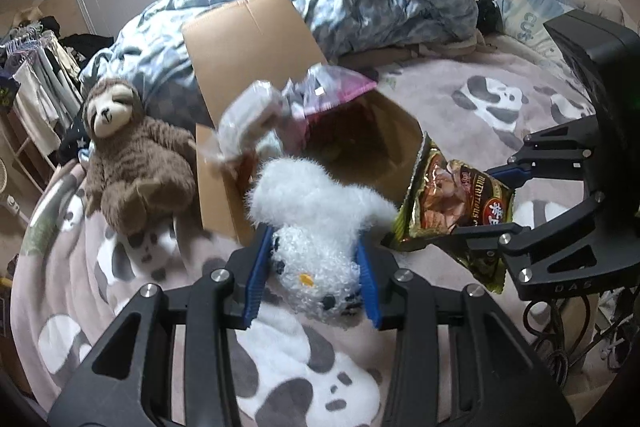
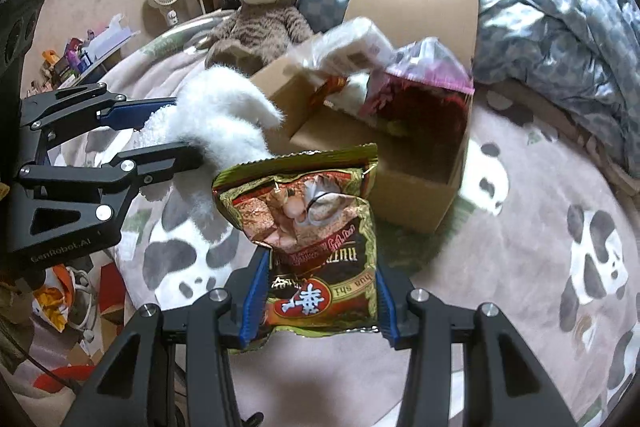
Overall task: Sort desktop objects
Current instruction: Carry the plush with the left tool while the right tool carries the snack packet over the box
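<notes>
L claw (image 1: 316,269) pinches white plush toy (image 1: 316,227) betw. blue pads, held above panda blanket (image 1: 280,367). R claw (image 2: 318,301) pinches snack bag (image 2: 316,227) likewise. Just beyond both: open cardboard box (image 2: 416,183). Farther, left of box: sloth plush (image 1: 132,155).

Soft, even indoor light fills both views — no hard shadows, no single source visible. Just beyond the fingertips, the clear plastic packets (image 1: 250,115) atop the cardboard box (image 1: 248,39) smear with motion blur. The snack bag (image 2: 316,247) between the right fingers shows mild foil glare. Fisheye bending curves the bed's edges — corners fall to black.
</notes>
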Demonstrator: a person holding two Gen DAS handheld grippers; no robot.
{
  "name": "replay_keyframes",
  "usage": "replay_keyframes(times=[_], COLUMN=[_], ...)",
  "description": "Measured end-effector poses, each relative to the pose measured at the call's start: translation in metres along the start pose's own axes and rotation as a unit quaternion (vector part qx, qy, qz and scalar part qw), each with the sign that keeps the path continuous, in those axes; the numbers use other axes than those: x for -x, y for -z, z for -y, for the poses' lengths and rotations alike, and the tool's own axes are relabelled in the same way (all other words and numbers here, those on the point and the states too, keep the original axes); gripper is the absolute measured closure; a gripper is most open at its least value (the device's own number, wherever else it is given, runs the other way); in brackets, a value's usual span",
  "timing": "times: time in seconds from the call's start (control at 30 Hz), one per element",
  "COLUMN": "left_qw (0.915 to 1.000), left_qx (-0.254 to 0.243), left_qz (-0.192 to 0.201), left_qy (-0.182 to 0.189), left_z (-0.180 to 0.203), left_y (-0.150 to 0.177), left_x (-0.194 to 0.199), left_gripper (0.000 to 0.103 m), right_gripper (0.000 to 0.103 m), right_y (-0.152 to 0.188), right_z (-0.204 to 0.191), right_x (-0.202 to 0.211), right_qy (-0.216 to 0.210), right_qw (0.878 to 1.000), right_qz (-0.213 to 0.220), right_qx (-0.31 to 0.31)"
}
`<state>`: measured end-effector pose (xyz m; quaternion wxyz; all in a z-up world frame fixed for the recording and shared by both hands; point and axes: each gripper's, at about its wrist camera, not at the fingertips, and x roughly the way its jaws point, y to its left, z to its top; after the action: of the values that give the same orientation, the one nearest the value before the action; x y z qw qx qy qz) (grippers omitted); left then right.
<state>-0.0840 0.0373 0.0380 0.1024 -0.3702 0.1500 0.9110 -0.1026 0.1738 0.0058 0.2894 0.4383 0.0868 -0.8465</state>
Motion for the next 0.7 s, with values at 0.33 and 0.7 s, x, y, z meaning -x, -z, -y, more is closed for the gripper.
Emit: replay_keyframes(times=[0.33,0.7], left_qw=[0.9998,0.9996], left_qx=[-0.002,0.007], left_qz=[0.016,0.012], left_qy=[-0.009,-0.023], left_z=[-0.020,-0.042], left_y=[-0.044,-0.078], left_x=[-0.017,-0.053], left_gripper=[0.065,0.065], right_gripper=[0.055,0.055], right_y=[-0.049,-0.102], right_z=[0.020,0.036], right_x=[0.007,-0.004], right_qy=[0.007,0.026], right_qw=[1.000,0.999], right_qz=[0.026,0.045], right_qx=[-0.004,0.007])
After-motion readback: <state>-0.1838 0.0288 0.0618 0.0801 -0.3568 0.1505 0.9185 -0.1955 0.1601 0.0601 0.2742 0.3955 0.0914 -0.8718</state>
